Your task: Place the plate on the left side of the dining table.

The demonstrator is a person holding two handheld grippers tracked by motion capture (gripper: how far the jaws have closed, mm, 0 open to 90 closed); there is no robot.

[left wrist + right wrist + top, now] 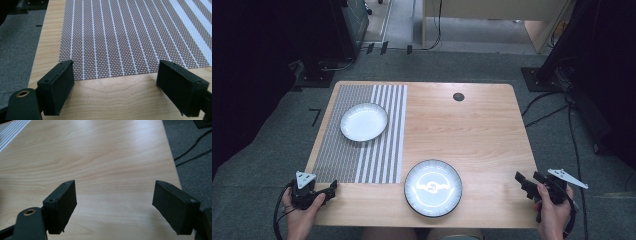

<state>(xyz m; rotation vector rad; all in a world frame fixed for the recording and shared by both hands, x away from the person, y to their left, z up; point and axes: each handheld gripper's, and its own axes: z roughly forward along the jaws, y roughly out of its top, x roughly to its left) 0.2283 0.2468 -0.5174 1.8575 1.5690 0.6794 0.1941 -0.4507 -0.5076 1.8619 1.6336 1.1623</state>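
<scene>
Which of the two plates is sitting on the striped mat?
The plain white plate, far left, lies on the grey striped placemat. The dark-rimmed plate sits on bare wooden table.

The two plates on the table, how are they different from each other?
The white plate lies on the striped placemat at the far left; the dark-rimmed plate sits on bare wood at the near edge. The white plate looks plain, while the dark-rimmed plate carries a pattern in its middle and looks larger. Both are round, empty and untouched.

Wooden table point(472, 130) with a striped placemat point(362, 150) on its left side and a dark-rimmed plate point(433, 187) near the front edge.
</scene>
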